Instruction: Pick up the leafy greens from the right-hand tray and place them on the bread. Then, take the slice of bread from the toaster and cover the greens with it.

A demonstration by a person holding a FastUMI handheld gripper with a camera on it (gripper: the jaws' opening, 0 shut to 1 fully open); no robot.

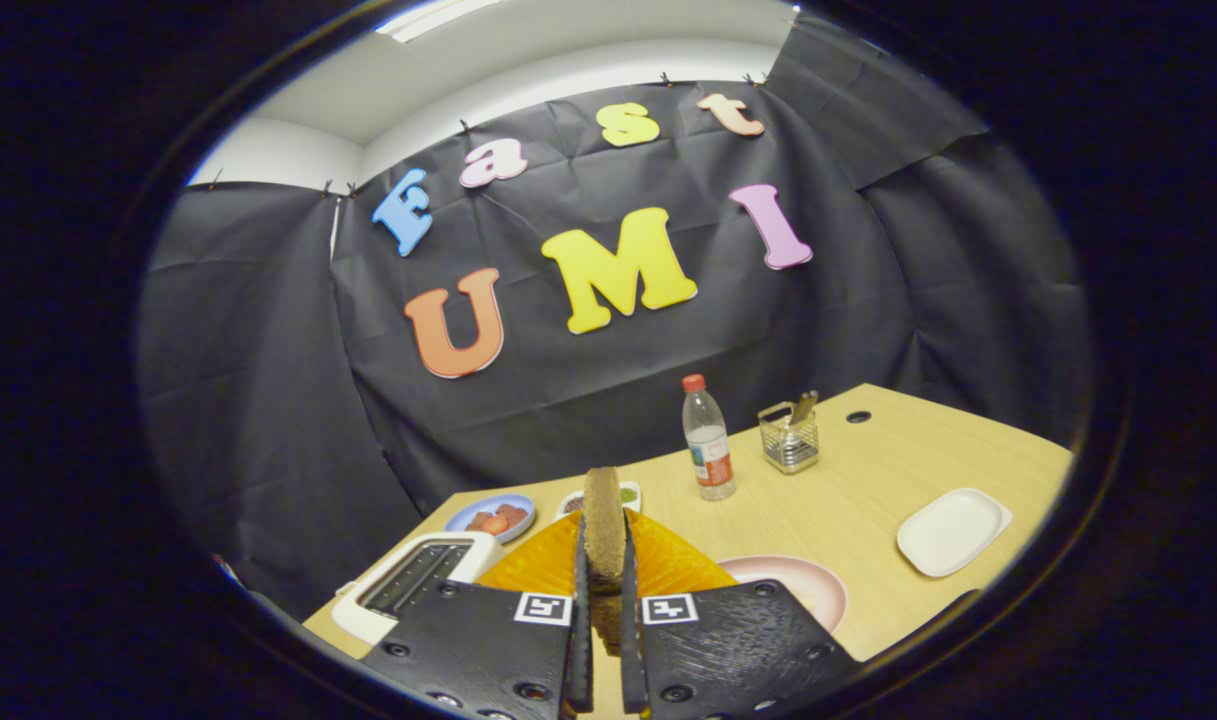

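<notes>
A brown slice of bread (602,525) stands on edge between my two black fingers, and my gripper (602,560) is shut on it, held above the table. Behind and below the slice lies an orange mat (668,565). The white toaster (413,580) sits to the left of my fingers with its slots showing empty. A small white tray with something green in it (628,494) peeks out just beyond the slice. A pink plate (803,585) lies right of the mat; the bread and greens there are hidden by my right finger.
A blue plate with red pieces (491,518) sits beyond the toaster. A water bottle with a red cap (708,440) and a wire basket with utensils (789,438) stand further back. A white rectangular tray (953,530) lies on the wooden table (868,480) to the right.
</notes>
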